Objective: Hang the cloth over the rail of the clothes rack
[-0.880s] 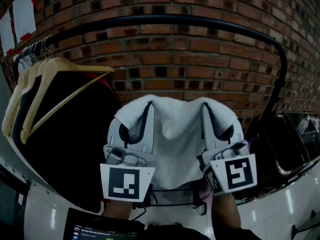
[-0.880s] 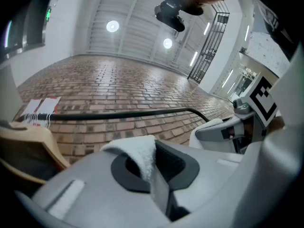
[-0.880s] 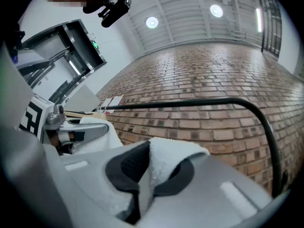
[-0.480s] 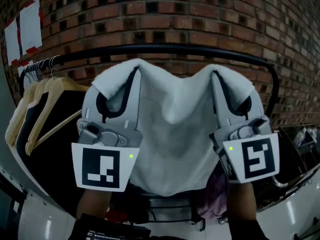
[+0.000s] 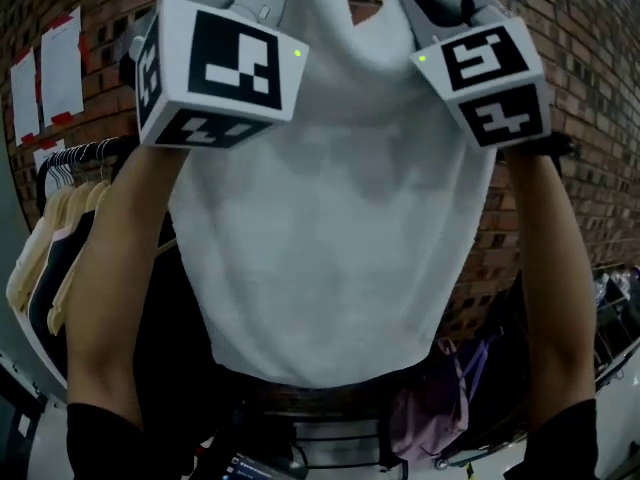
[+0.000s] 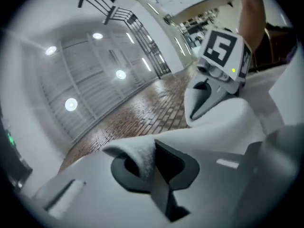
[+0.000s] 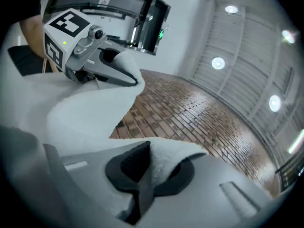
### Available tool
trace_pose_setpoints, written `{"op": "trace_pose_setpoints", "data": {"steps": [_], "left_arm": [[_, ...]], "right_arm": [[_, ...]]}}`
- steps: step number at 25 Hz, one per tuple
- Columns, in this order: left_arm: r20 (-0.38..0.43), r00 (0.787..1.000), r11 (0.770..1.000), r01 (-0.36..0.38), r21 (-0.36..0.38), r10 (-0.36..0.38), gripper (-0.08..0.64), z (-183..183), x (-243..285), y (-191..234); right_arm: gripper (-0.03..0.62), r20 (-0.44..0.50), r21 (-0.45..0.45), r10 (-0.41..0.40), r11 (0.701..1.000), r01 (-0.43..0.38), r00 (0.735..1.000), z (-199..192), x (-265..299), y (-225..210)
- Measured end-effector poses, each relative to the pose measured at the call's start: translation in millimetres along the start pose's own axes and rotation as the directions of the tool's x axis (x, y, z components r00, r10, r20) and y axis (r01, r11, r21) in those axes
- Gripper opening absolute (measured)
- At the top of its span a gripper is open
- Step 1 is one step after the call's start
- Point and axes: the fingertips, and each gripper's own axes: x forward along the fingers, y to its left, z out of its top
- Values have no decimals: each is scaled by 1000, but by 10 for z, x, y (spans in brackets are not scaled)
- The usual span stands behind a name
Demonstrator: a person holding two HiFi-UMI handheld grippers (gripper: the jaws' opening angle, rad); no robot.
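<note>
A white cloth (image 5: 330, 238) hangs as a wide sheet between my two raised grippers and hides most of the rack's black rail (image 5: 95, 151). My left gripper (image 6: 153, 167) is shut on the cloth's left top corner (image 6: 137, 156); its marker cube (image 5: 215, 68) shows at the head view's upper left. My right gripper (image 7: 145, 175) is shut on the other top corner (image 7: 166, 156), with its marker cube (image 5: 487, 78) at the upper right. Both grippers point up, with their tips at or past the head view's top edge. Each gripper view shows the other gripper across the sagging top edge.
Wooden hangers with dark garments (image 5: 55, 248) crowd the rail's left end. A brick wall (image 5: 590, 78) stands close behind, with papers (image 5: 45, 73) pinned at the left. A purple garment (image 5: 440, 408) hangs low on the right. A ceiling with round lights fills the gripper views.
Both grippers have risen with the cloth from below the rail to above its level. The cloth now hangs in front of the rail and covers most of the head view.
</note>
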Motion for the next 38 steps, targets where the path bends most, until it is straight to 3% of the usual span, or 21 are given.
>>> {"op": "trace_pose_setpoints", "data": {"steps": [2, 3, 4, 5, 7, 9, 10, 11, 12, 13, 14, 16, 18, 20, 23, 27, 28, 30, 32, 35, 38], "left_arm": [[-101, 993, 994, 75, 85, -67, 15, -364, 345, -270], [-175, 972, 978, 175, 109, -155, 15, -617, 475, -538], [-258, 919, 936, 335, 113, -298, 15, -905, 543, -922], [-339, 814, 844, 528, 92, -472, 15, -1192, 530, -1385], [-432, 497, 552, 834, -3, -753, 15, -1596, 275, -2210], [-447, 164, 258, 953, -158, -880, 15, -1845, -170, -2735], [-427, 30, 144, 961, -237, -904, 16, -1917, -380, -2887], [-397, -72, 55, 953, -297, -915, 17, -1944, -543, -2982], [-367, -143, -11, 940, -340, -919, 17, -1939, -654, -3039], [-340, -188, -52, 927, -370, -922, 17, -1914, -712, -3072], [-315, -211, -75, 917, -392, -925, 20, -1880, -731, -3089], [-268, -222, -93, 903, -420, -937, 51, -1813, -722, -3107], [-183, -232, -125, 878, -462, -955, 258, -1727, -725, -3130], [-62, -261, -189, 825, -533, -963, 493, -1618, -774, -3149], [82, -288, -275, 734, -620, -954, 534, -1503, -837, -3097], [200, -248, -314, 626, -713, -948, 534, -1554, -797, -2915], [206, -247, -316, 598, -736, -947, 534, -1603, -814, -2883], [152, -288, -296, 567, -768, -946, 533, -1778, -933, -2873], [149, -315, -307, 546, -779, -937, 534, -1846, -1033, -2870], [193, -256, -304, 530, -791, -947, 533, -1837, -955, -2779], [160, -256, -275, 518, -810, -953, 532, -1996, -1005, -2748]], "right_arm": [[12, -104, -72, 92, 992, -100, 990, -204, 406, 173], [12, -169, -100, 160, 979, -178, 973, -349, 577, 332], [12, -235, -116, 236, 956, -268, 943, -504, 699, 516], [12, -294, -117, 311, 927, -357, 904, -651, 764, 699], [12, -384, -82, 453, 851, -519, 804, -909, 759, 1041], [12, -446, -17, 582, 754, -657, 680, -1140, 646, 1365], [12, -468, 22, 640, 698, -716, 609, -1250, 570, 1524], [12, -485, 64, 693, 637, -768, 534, -1358, 489, 1680], [12, -497, 106, 738, 573, -813, 456, -1462, 408, 1832], [12, -505, 149, 777, 508, -848, 376, -1561, 330, 1978], [14, -508, 190, 807, 444, -875, 300, -1652, 258, 2115], [17, -502, 266, 849, 336, -904, 168, -1792, 143, 2337], [94, -479, 323, 872, 279, -904, 97, -1847, 87, 2445], [316, -449, 362, 888, 286, -887, 103, -1850, 127, 2425], [325, -330, 448, 933, 292, -845, 147, -1767, 192, 2350], [325, -217, 513, 955, 289, -808, 204, -1675, 228, 2226], [325, -227, 525, 956, 281, -803, 186, -1719, 187, 2222], [325, -293, 534, 948, 271, -800, 125, -1888, 75, 2238], [325, -340, 529, 935, 278, -802, 100, -2005, 38, 2236], [325, -292, 530, 944, 292, -796, 152, -1933, 137, 2160], [325, -162, 562, 952, 304, -769, 258, -1694, 265, 2003]]}}
